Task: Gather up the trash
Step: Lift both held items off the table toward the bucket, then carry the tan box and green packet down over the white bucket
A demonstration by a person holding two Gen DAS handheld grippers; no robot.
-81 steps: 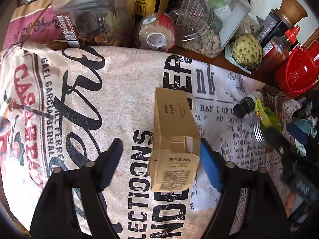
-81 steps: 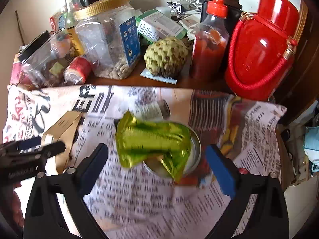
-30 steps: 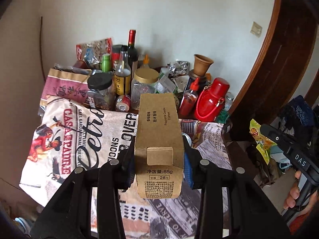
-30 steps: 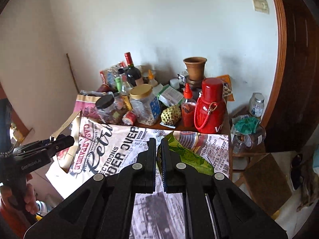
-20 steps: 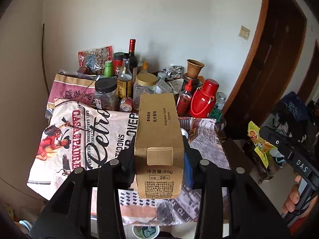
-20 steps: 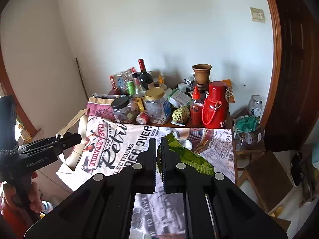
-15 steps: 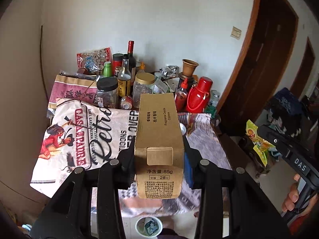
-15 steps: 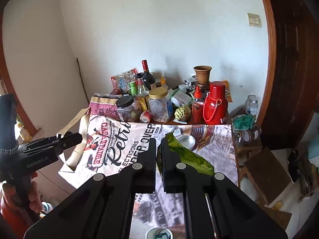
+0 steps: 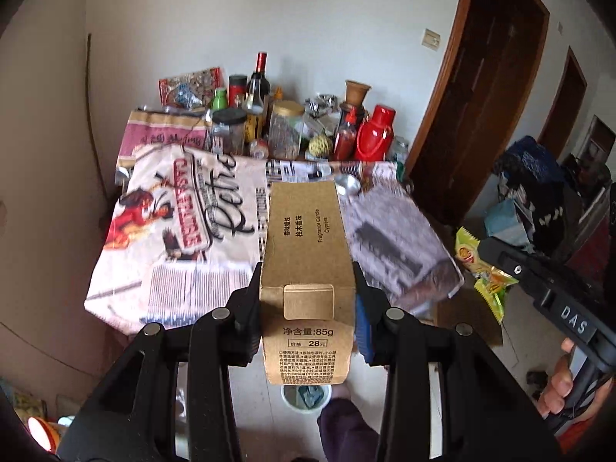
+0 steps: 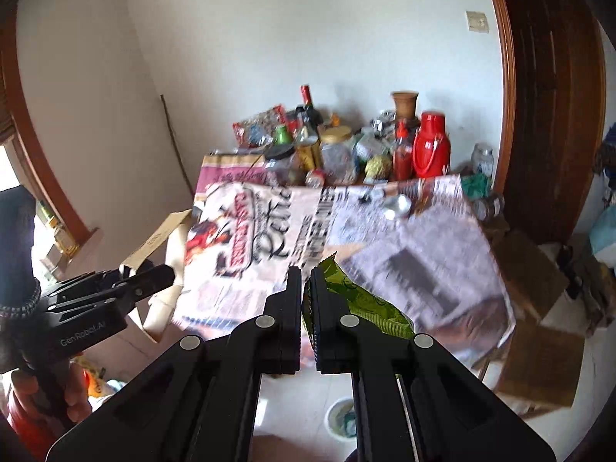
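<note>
The left claw [image 9: 308, 300] is clamped on a brown cardboard box [image 9: 306, 265], its pads pressed to the box's two sides, holding it in the air off the near edge of the worktop [image 9: 161, 277]. The right claw [image 10: 306, 304] is squeezed almost fully closed on a green snack wrapper [image 10: 362, 304], also held clear of the near edge. The worktop carries a printed cloth [image 10: 269, 231]; jars, bottles and a red flask [image 10: 431, 146] crowd its far edge. A small white bin [image 9: 306, 396] stands on the floor below the box.
</note>
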